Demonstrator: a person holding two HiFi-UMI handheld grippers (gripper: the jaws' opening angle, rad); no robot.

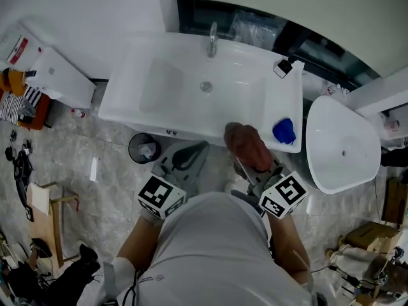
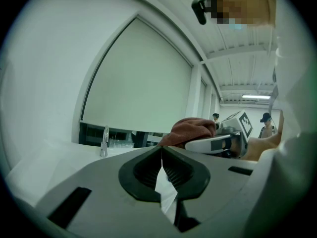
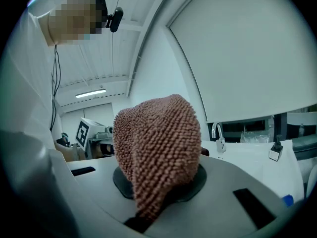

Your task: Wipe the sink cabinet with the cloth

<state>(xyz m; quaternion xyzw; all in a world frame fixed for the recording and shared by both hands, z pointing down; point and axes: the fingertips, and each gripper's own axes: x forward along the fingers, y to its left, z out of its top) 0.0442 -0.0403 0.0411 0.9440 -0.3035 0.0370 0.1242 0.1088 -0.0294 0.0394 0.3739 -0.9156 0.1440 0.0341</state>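
**Head view.** The cloth [image 1: 246, 144] sat bunched at lower centre of the frame, at the front edge of the sink cabinet [image 1: 137, 101]. Contact could not be confirmed. The right gripper [image 1: 247, 164] carried it. The left gripper [image 1: 190, 156] hung just to its left. A blue item [image 1: 284, 131] lay on the ledge at right centre, near the cloth.

**Left gripper view.** The 2 jaws were pressed together on nothing.

**Right gripper view.** The 2 jaws pinched only the cloth's lower fold, and the rest stood as a loose wad.

**Risk.** Wiping drag would probably pull that fold free. A rightward sweep could knock the blue item.
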